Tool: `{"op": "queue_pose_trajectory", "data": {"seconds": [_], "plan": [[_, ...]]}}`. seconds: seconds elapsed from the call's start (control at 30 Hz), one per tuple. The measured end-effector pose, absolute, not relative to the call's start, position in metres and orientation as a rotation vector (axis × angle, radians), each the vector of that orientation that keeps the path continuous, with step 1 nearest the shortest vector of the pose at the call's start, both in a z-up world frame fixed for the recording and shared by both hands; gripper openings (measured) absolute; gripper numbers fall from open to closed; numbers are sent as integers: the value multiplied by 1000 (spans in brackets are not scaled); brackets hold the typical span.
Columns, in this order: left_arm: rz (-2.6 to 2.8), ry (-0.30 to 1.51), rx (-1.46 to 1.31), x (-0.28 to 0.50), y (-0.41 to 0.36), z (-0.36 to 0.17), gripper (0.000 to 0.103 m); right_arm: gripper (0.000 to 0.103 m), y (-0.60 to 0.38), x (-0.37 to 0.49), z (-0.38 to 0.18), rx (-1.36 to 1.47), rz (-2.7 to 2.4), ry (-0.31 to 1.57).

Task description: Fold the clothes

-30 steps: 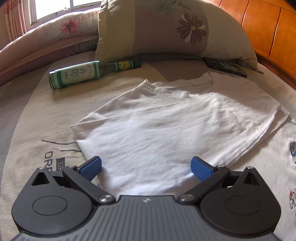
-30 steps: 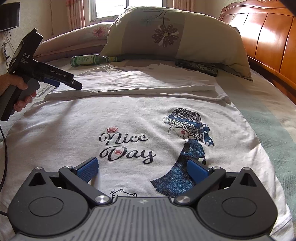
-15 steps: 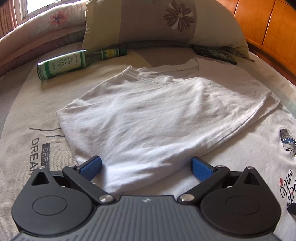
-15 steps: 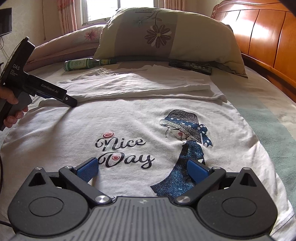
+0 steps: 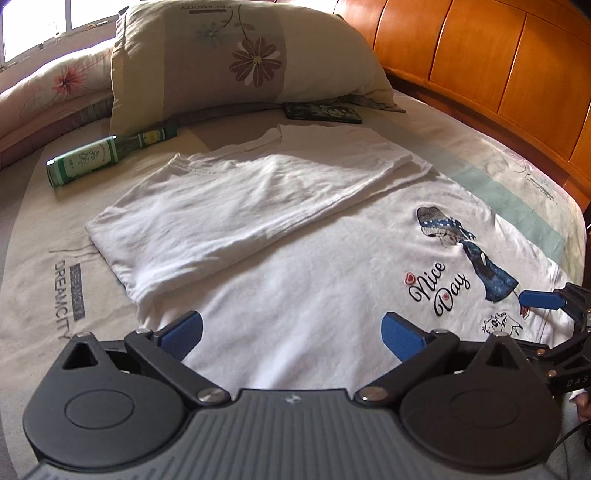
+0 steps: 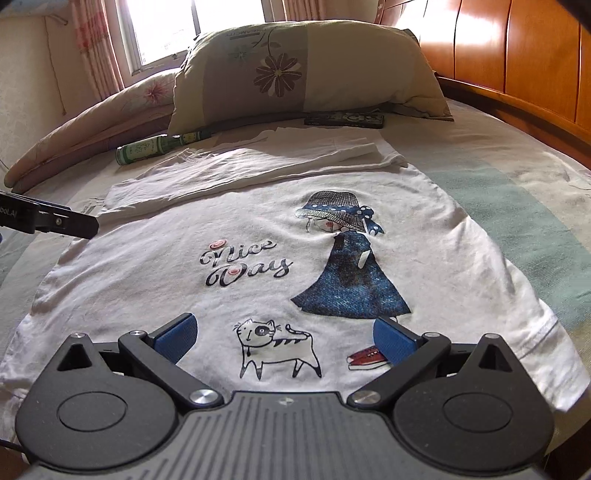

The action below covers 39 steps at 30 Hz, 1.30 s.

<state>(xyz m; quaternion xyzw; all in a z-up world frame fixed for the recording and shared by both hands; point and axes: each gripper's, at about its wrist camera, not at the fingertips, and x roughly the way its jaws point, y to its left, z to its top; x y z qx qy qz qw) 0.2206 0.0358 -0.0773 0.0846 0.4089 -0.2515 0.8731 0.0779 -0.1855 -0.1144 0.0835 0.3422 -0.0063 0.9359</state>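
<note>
Both the left gripper [image 5: 291,334] and right gripper [image 6: 282,338] gape empty over the printed T-shirt [image 6: 258,236], spread on the bed [image 5: 40,258] with its top folded down. Risk — pinching one layer only, skewing the fold.

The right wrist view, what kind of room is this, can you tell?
Most likely a bedroom in a home. A white T-shirt lies spread on a bed with a wooden headboard, a flowered pillow stands at its head, and a curtained window is behind.
</note>
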Motion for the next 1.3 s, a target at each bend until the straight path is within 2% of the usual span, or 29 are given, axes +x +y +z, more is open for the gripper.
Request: {"op": "queue_pose_trajectory", "data": {"seconds": [0.07, 0.13, 0.27, 0.43, 0.57, 0.8, 1.3], "plan": [[-488, 918, 132, 218, 37, -103, 102, 103, -183, 66, -115, 128, -23, 716], [-436, 868, 127, 203, 43, -111, 102, 103, -184, 58, -115, 117, -20, 726], [-364, 883, 77, 191, 53, -100, 102, 103, -189, 50, -116, 137, -5, 720], [-470, 803, 33, 162, 50, -81, 102, 103, -189, 55, -118, 149, -38, 709], [-496, 880, 7, 151, 38, -103, 102, 103, -182, 57, -120, 89, -48, 717], [-418, 836, -64, 98, 42, -107, 102, 103, -183, 54, -120, 66, -36, 720], [-380, 883, 65, 76, 16, -102, 102, 103, -224, 43, -114, 211, -89, 698]]}}
